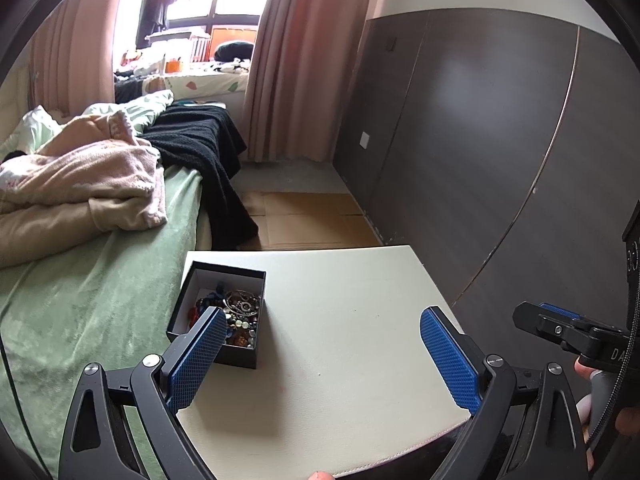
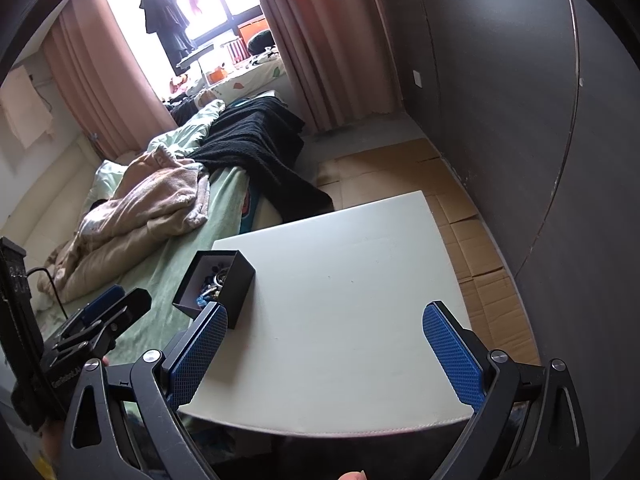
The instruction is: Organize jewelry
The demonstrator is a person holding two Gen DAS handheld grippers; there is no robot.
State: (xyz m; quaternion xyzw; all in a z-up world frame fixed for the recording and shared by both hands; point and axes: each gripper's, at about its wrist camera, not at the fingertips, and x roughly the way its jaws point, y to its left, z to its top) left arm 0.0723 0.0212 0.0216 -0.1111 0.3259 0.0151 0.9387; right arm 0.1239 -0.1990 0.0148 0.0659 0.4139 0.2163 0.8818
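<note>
A small black square cardboard box (image 1: pixel 218 316) with a pale lining stands open at the corner of the white, smooth-topped counter (image 1: pixel 340 340) nearest the green-covered bed (image 1: pixel 100 300). Inside the box lies a tangled heap of jewelry (image 1: pixel 236 314): coloured beads, what look like silvery bangles, and amber and dark stones, all piled together without visible order. No lid for the box shows in either view, and no piece of jewelry can be seen on the counter outside the box.

The left gripper (image 1: pixel 320 364) hovers over the counter edge farthest from the box's corner, its blue textured fingers (image 1: pixel 450 360) spread wide and holding nothing; one finger overlaps the box only in the line of sight. The right gripper (image 2: pixel 324 360) hangs just beside it on the side away from the box, also with fingers (image 2: pixel 452 356) released wide apart and empty.

As for progress, all the jewelry in view is gathered in the box and the rest of the counter is bare. That would fit a stage where scattered pieces have already been collected into the box, and equally a stage where the mixed heap waits to be taken out and sorted. The pictures do not settle which. The heap itself is unsorted, so if order within the box is wanted, that remains.
</note>
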